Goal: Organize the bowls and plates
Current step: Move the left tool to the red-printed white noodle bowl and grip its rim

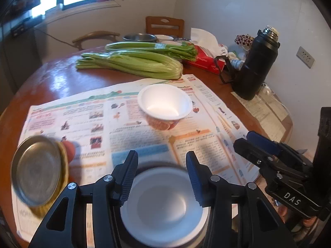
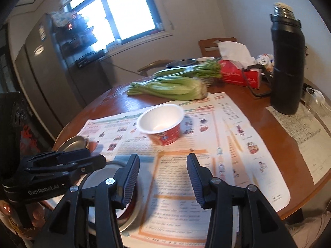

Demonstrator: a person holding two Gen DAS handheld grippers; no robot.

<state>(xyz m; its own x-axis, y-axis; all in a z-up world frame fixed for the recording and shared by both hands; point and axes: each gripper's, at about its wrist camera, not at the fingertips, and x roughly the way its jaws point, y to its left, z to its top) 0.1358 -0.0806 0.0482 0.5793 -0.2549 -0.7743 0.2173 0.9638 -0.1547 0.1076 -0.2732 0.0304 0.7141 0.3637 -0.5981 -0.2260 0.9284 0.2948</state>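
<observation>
both tools, left (image 1: 162, 177) and right (image 2: 163, 177), jaws apart and empty; white bowl (image 1: 163, 206) under left, cup bowl (image 1: 165, 105) at twelve o'clock; blur suggests motion, risking a rim clip.

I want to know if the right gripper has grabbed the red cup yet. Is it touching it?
Apart. In the right wrist view, the right gripper hangs with open jaws over bare newspaper, well short of the red cup.

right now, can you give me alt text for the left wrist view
The left hand-held gripper hovers with jaws apart over a white bowl on a newspaper-covered round table. Beyond sit a red-sided paper cup, celery and a black flask.
</observation>
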